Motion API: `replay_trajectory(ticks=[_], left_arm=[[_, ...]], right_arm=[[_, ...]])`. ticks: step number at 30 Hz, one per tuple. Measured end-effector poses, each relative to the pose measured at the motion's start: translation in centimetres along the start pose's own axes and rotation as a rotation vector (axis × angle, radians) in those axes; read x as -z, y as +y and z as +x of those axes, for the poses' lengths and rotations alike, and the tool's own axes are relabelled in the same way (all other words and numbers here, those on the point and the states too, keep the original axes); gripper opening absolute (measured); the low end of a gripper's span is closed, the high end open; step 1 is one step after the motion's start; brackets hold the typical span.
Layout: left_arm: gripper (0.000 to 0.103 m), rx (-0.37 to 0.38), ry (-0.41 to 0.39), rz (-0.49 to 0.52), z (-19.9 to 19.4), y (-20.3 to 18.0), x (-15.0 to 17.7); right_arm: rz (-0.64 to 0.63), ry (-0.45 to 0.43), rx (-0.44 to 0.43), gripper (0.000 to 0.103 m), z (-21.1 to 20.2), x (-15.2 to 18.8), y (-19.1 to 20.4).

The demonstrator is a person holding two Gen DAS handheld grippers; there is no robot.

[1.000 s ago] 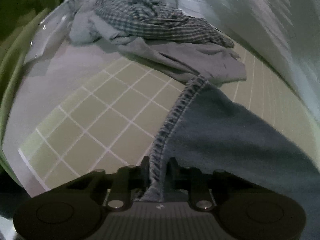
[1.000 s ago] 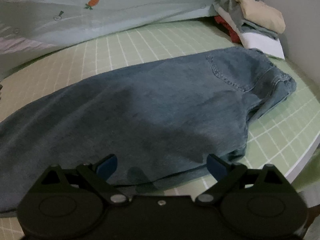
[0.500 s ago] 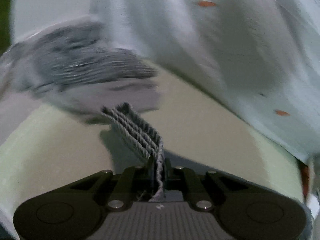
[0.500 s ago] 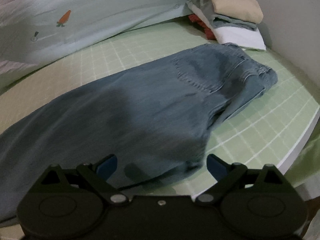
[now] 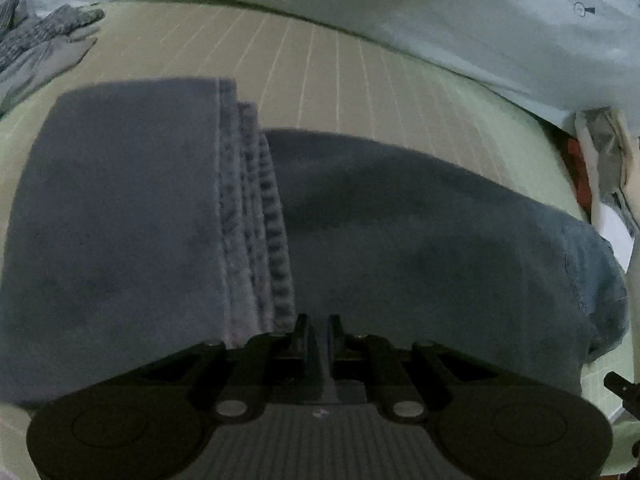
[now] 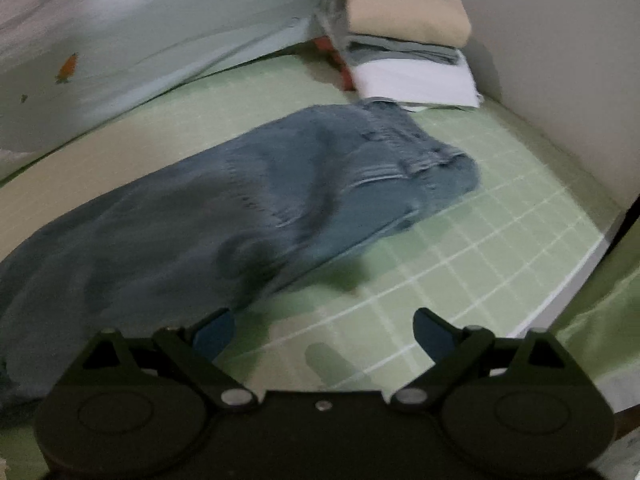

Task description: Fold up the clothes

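Blue jeans [image 6: 248, 200] lie across the green grid mat [image 6: 480, 248], waistband toward the folded stack. In the left wrist view the leg end [image 5: 120, 220] is doubled over onto the rest of the jeans [image 5: 420, 240], its stitched hems [image 5: 256, 220] running up from the fingers. My left gripper [image 5: 319, 336] sits low over the denim, its jaws nearly together with dark cloth in the narrow gap. My right gripper [image 6: 323, 336] hangs open over bare mat just off the jeans' near edge, nothing between its blue pads [image 6: 212, 336].
A stack of folded clothes [image 6: 404, 52] stands at the mat's far right corner against a pale wall [image 6: 560, 60]. A carrot-print quilt [image 6: 140, 40] borders the back. Loose checked and grey garments [image 5: 36, 40] lie at the far left. The mat's edge [image 6: 560, 300] runs close on the right.
My left gripper has swung the leg hem from beside the loose garments over onto the jeans, doubling them. My right gripper has drawn back off the denim to bare mat.
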State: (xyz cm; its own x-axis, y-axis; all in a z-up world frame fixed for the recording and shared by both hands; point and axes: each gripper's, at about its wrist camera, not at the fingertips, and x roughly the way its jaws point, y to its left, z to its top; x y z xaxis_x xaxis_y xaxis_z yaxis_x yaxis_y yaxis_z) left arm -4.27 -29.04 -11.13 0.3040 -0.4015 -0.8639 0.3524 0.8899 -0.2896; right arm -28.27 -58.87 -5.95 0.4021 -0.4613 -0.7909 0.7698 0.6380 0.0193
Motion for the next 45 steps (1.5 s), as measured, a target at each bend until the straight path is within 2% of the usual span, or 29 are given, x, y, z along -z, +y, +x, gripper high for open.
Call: replay_trajectory(ticks=[3,5,6,7,8,9,10,11,15,20,23,27,30,32,37,39,41,43,44,45], left_arm=[[0.012,-0.021,-0.032,-0.031,-0.3,-0.8,0.2],[0.032,-0.045,-0.062,-0.058,-0.6,-1.2,0.1],[0.038,-0.057,-0.076,-0.076,-0.6,-1.2,0.0],[0.055,-0.071,-0.088,-0.095,-0.8,-1.3,-0.1],[0.067,-0.081,-0.103,-0.115,-0.9,-1.4,-0.1],[0.073,-0.074,-0.123,-0.137,-1.0,-1.5,-0.2],[0.086,-0.067,-0.139,-0.152,-1.2,-1.6,-0.2],[0.091,-0.066,-0.157,-0.156,-1.8,-1.6,0.0],[0.094,-0.108,-0.214,-0.108,-2.9,-3.0,0.5],[0.094,-0.178,-0.264,-0.060,-4.4,-4.3,0.8],[0.095,-0.228,-0.284,-0.046,-5.5,-4.5,0.7],[0.095,-0.284,-0.294,-0.090,-6.8,-4.0,0.4],[0.095,-0.296,-0.297,-0.101,-7.9,-3.8,0.3],[0.095,-0.296,-0.297,-0.080,-8.6,-4.0,0.4],[0.095,-0.362,-0.275,-0.042,-9.1,-4.2,0.4],[0.095,-0.371,-0.272,-0.042,-9.3,-3.9,0.6],[0.096,-0.368,-0.278,-0.049,-9.6,-3.5,0.7],[0.096,-0.360,-0.281,-0.062,-9.6,-2.6,0.8],[0.096,-0.354,-0.282,-0.071,-9.6,-2.2,0.8],[0.096,-0.342,-0.282,-0.084,-9.6,-1.6,0.7]], right_arm=[[0.013,0.013,0.000,0.097,0.7,-0.7,-2.1],[0.018,0.024,-0.006,0.097,1.3,-1.1,-3.1],[0.015,0.026,-0.012,0.097,1.6,-1.4,-3.4],[0.013,0.028,-0.019,0.097,1.9,-1.7,-3.8],[0.013,0.026,-0.029,0.097,2.2,-2.0,-4.2],[0.012,0.024,-0.040,0.098,2.4,-2.3,-4.5],[0.014,0.022,-0.050,0.099,2.7,-2.6,-4.8],[0.032,0.019,-0.067,0.100,3.0,-3.1,-5.3],[0.108,0.010,-0.133,0.102,4.2,-4.7,-7.3],[0.329,0.066,-0.228,0.103,7.5,-6.2,-10.2],[0.367,0.076,-0.236,0.103,8.8,-6.8,-10.2],[0.416,0.091,-0.247,0.103,10.6,-7.6,-10.2],[0.452,0.101,-0.254,0.103,11.9,-8.2,-10.1],[0.458,0.100,-0.231,0.103,12.4,-8.8,-10.1],[0.515,0.078,-0.181,0.103,12.6,-9.1,-10.1],[0.490,0.072,-0.164,0.102,12.6,-9.1,-9.7],[0.449,0.061,-0.138,0.092,12.5,-9.1,-9.3],[0.412,0.044,-0.138,0.070,12.0,-9.0,-9.1],[0.394,0.035,-0.138,0.066,11.7,-8.9,-9.0],[0.375,0.027,-0.138,0.056,11.5,-8.9,-9.0]])
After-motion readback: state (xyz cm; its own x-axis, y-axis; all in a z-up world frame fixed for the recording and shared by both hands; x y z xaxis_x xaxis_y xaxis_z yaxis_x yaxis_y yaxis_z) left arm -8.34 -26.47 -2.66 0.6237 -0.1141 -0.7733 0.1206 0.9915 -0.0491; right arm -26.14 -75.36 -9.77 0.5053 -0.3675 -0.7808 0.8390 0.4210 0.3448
